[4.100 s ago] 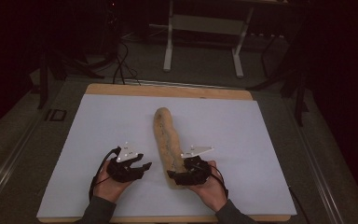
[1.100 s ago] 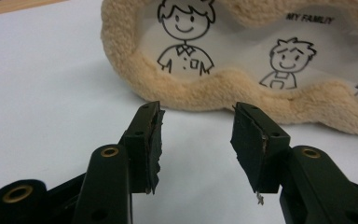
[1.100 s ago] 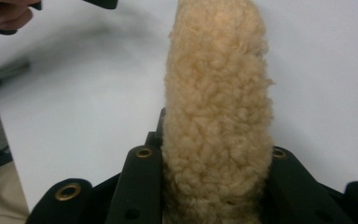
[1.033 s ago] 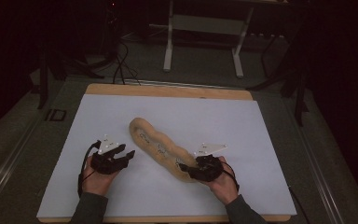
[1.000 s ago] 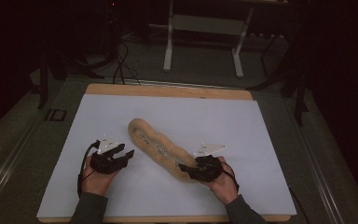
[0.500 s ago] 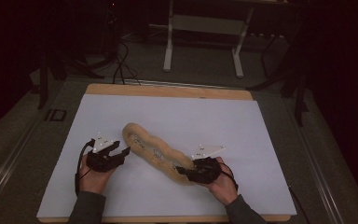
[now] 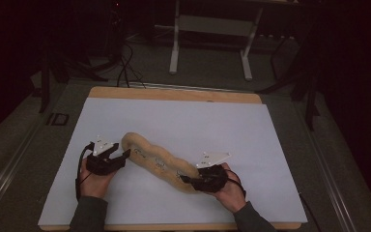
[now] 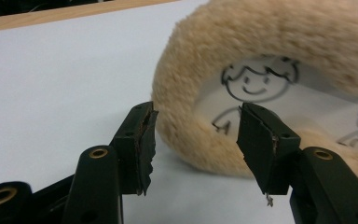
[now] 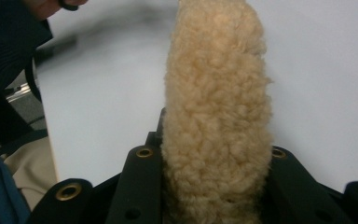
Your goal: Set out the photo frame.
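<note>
The left gripper (image 8: 193, 140) has just been opening, its jaws apart, the rounded end of the fleecy tan pencil case (image 8: 279, 37) between them, unpressed, on the white table sheet (image 8: 51, 84); cartoon face (image 8: 256, 81) printed on it

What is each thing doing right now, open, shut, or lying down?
Fluffy tan roll: lying slantwise on the white sheet, cartoon drawings facing up.
Left hand-held gripper: open, jaws just been widening, roll's end between them, not pressed.
Right hand-held gripper: shut on the roll's near end.
</note>
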